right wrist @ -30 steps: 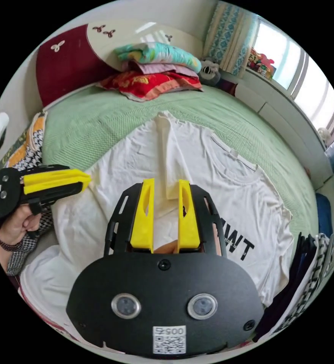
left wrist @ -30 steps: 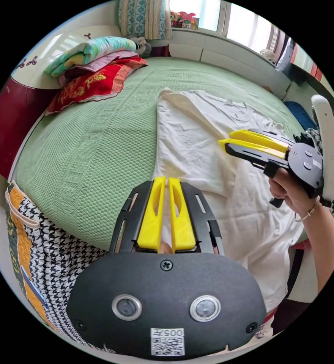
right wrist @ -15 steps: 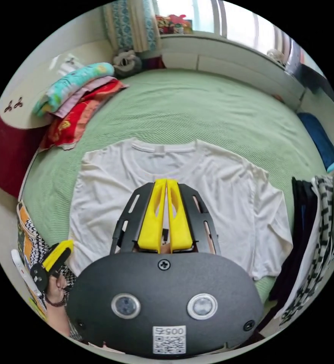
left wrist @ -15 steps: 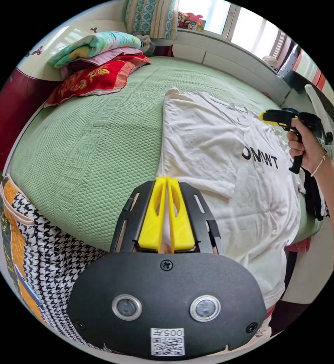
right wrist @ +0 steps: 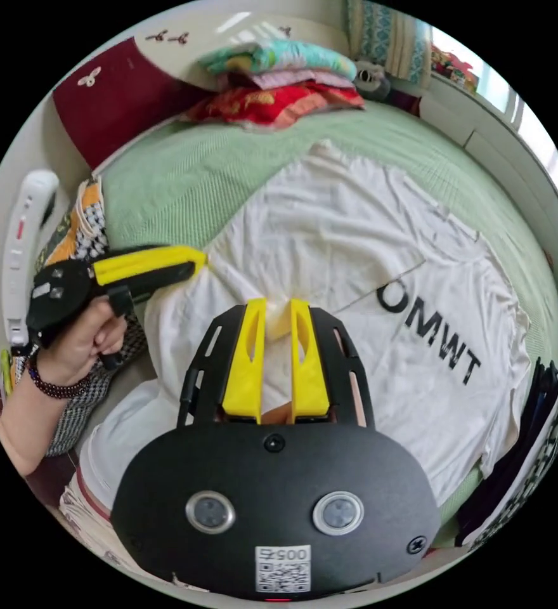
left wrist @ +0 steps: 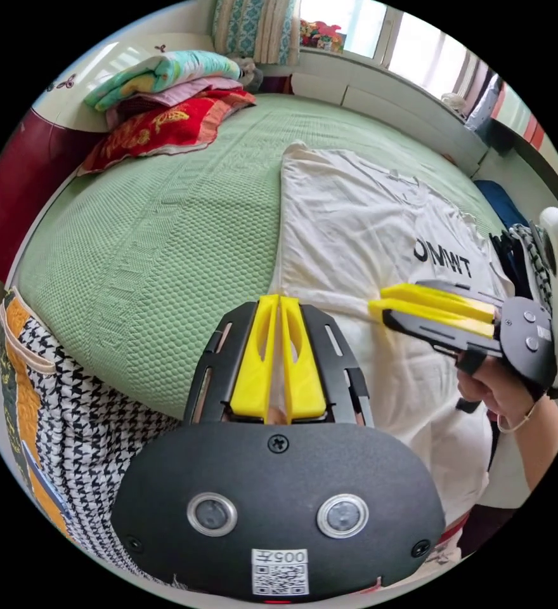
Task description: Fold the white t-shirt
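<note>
The white t-shirt (left wrist: 349, 216) with black lettering lies on the green bed cover (left wrist: 184, 203), its left side folded over the chest. Its hem hangs over the near bed edge. My left gripper (left wrist: 278, 301) is shut, tips pinching the shirt's folded left edge. In the right gripper view the left gripper (right wrist: 203, 259) is held by a hand at the left, and the t-shirt (right wrist: 330, 241) edge draws to a point at its tip. My right gripper (right wrist: 278, 311) has its jaws closed on a bunched bit of sleeve fabric. The right gripper (left wrist: 375, 307) reaches in from the right.
Folded quilts (left wrist: 165, 95) are stacked by the dark red headboard (right wrist: 120, 95). A houndstooth cloth (left wrist: 82, 406) hangs at the bed's near left corner. Dark and checked clothes (right wrist: 532, 431) lie along the bed's right edge. A window ledge runs along the far side.
The right gripper, shut and away over the shirt's right side half a second ago, has come back beside the left gripper and holds sleeve fabric. The left gripper has stayed put.
</note>
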A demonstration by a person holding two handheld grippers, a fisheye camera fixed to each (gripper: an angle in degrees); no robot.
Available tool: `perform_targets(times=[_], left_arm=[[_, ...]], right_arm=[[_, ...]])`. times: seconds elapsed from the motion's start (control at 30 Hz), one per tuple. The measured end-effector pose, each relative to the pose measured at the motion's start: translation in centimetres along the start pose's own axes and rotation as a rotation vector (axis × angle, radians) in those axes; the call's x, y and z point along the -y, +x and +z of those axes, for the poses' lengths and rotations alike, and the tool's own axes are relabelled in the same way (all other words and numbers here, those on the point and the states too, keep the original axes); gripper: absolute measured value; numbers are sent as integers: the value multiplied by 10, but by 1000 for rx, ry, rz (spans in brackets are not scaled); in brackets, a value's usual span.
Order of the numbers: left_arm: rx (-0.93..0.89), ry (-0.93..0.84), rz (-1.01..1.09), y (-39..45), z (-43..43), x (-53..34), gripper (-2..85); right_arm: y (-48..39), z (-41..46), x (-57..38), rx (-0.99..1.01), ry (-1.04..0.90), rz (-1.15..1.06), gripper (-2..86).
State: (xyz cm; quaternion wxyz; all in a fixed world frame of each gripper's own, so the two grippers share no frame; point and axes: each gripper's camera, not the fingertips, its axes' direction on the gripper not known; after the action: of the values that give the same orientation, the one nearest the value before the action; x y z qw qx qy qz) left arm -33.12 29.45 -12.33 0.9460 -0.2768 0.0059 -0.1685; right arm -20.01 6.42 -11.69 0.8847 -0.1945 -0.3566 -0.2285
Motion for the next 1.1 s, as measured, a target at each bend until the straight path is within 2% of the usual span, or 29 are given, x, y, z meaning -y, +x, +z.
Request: perform_targets(times=[0.17, 0.37, 0.57, 0.73, 0.9, 0.97, 1.1], left_arm=[[230, -73, -50, 3, 4, 2, 9], [92, -41, -14, 18, -12, -14, -4], [-3, -16, 108, 79, -25, -19, -5], [-269, 22, 193, 154, -38, -5, -5], [-318, 17, 333, 238, -25, 7, -5], [-323, -5, 377, 263, -11, 11, -5], [-311, -38, 412, 297, 24, 25, -5]], right_arm=[[10, -30, -21, 86, 8, -19, 73], [61, -71, -78, 13, 108, 141, 72], [111, -89, -151, -96, 79, 320, 62], [139, -108, -194, -93, 117, 452, 61], [153, -115, -209, -158, 127, 523, 61], [161, -110, -209, -224, 89, 553, 59], [172, -96, -209, -230, 19, 570, 54]])
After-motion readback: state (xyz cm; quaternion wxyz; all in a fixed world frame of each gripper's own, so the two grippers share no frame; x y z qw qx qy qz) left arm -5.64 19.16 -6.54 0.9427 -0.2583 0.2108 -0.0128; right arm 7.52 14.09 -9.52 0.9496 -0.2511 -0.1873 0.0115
